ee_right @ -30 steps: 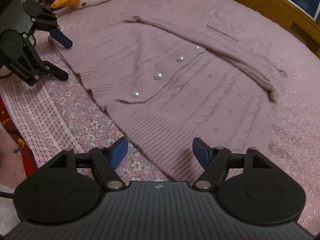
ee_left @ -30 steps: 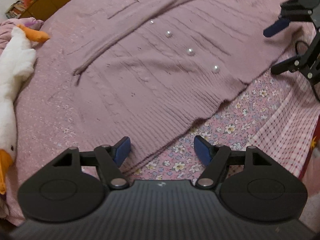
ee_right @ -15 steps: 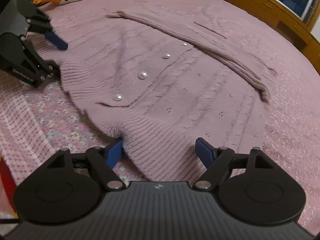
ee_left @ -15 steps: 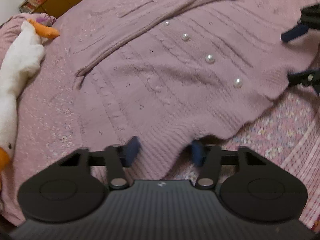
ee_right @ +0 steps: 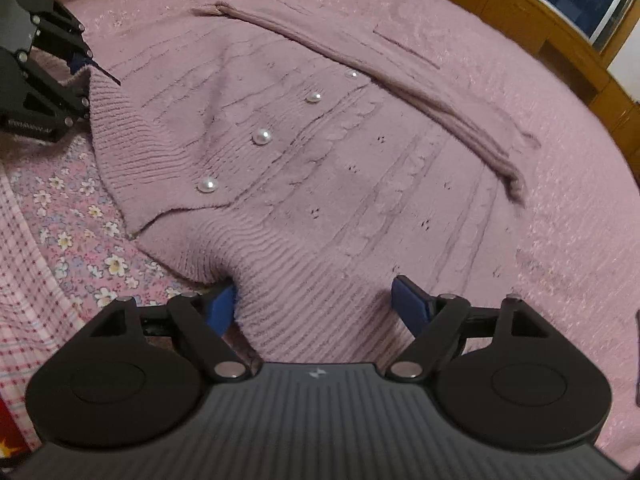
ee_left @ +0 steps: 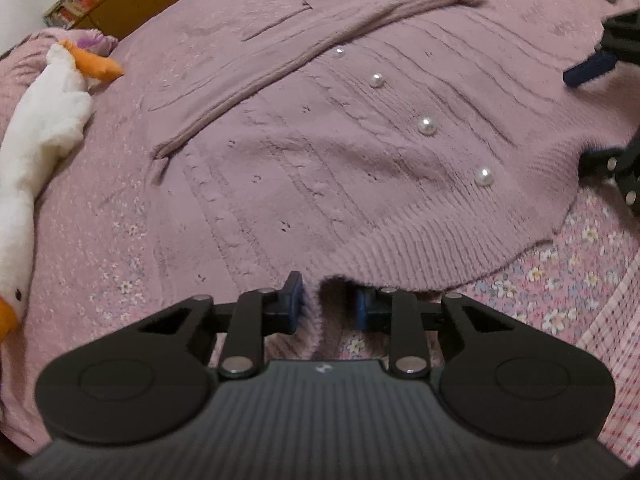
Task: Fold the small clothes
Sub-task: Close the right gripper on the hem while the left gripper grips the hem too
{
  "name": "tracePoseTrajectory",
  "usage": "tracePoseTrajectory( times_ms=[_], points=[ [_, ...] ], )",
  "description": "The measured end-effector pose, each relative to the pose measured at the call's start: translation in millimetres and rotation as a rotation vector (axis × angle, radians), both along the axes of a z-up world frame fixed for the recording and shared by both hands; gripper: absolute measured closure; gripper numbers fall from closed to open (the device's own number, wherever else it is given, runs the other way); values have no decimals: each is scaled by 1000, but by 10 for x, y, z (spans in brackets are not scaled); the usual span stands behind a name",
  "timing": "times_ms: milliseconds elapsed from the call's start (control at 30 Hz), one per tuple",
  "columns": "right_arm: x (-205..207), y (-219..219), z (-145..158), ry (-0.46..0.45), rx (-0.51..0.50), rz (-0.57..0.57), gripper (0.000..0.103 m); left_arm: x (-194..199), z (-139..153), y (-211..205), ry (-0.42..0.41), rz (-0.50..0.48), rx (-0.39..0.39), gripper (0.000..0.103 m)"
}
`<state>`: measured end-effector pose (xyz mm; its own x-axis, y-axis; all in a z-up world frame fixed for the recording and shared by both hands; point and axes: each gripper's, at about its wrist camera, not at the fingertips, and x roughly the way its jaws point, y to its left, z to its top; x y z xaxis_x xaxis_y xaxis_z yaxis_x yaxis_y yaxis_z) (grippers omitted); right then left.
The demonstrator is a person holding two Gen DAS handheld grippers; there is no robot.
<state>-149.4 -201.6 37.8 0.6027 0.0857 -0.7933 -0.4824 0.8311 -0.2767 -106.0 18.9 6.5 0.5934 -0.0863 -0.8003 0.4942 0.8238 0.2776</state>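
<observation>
My tongs at the cardigan hem

Left tongs [ee_left: 328,300] have just been closing around the cardigan [ee_left: 340,168] hem; right tongs [ee_right: 312,304] stand wide open over it.

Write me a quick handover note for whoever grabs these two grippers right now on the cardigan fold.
Left gripper: jaws have just been closing on the cardigan's ribbed hem corner; fabric sits between them, grip not confirmed.
Right gripper: jaws open, straddling the hem at the other end.
Cardigan lies flat and buttoned on the bedspread, one sleeve folded across.
Done: both grippers placed at the hem.
Left: close the right, fold hem upward.
</observation>
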Motion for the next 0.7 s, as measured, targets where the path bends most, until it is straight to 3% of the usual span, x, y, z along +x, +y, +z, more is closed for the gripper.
tracePoseTrajectory(
  times_ms=[100, 167, 233, 300, 433, 700],
  points=[
    [-25, 39, 23, -28, -12, 2, 35, -10, 53, 25, -13, 7, -36, 86],
    [-37, 32, 56, -37, -5, 5, 54, -19, 89, 57, -16, 6, -64, 90],
    [-34, 36, 79, -26, 13, 11, 81, 10, 126, 98, -6, 17, -102, 92],
    [-22, 53, 78, -24, 31, 18, 91, 36, 162, 127, -9, 28, -123, 93],
    [-51, 81, 224, -134, 43, 6, 97, 29, 297, 148, -51, 42, -163, 93],
    [151, -49, 608, -303, 149, -78, 98, 162, 678, 212, -167, 110, -248, 93]
  ],
)
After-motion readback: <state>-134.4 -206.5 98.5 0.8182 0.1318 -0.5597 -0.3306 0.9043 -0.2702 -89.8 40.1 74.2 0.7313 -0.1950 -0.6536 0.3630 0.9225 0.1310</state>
